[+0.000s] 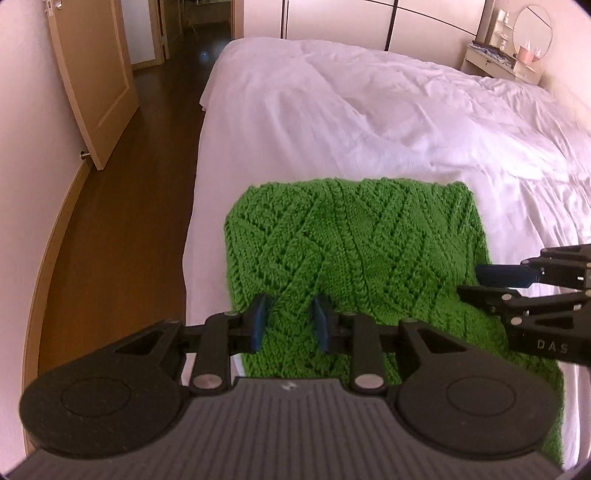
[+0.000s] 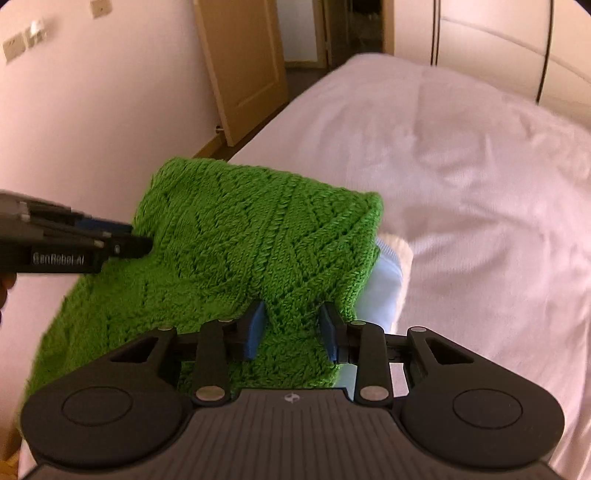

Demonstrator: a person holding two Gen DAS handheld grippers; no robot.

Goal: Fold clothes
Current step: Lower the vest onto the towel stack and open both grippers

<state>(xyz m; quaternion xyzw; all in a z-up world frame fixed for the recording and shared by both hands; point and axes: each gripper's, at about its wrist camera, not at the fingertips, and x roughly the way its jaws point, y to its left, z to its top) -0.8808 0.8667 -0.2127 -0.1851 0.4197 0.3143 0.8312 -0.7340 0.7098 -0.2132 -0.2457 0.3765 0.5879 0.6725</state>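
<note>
A green cable-knit garment (image 1: pixel 351 251) lies folded near the front left corner of the white bed (image 1: pixel 369 122). My left gripper (image 1: pixel 290 321) has its blue pads apart, with a ridge of the knit between them. My right gripper (image 2: pixel 293 330) is also partly open over the knit's right part (image 2: pixel 258 240), fabric bunched between its pads. The right gripper shows at the right edge of the left wrist view (image 1: pixel 517 284). The left gripper shows at the left edge of the right wrist view (image 2: pixel 92 240). A pale blue and white cloth (image 2: pixel 386 288) lies under the knit's right edge.
The bed's left edge drops to a wood floor (image 1: pixel 122 206). An open wooden door (image 1: pixel 92 74) stands against the left wall. A white shelf with a round mirror (image 1: pixel 532 33) sits at the far right. Wardrobe doors (image 2: pixel 491 48) stand behind the bed.
</note>
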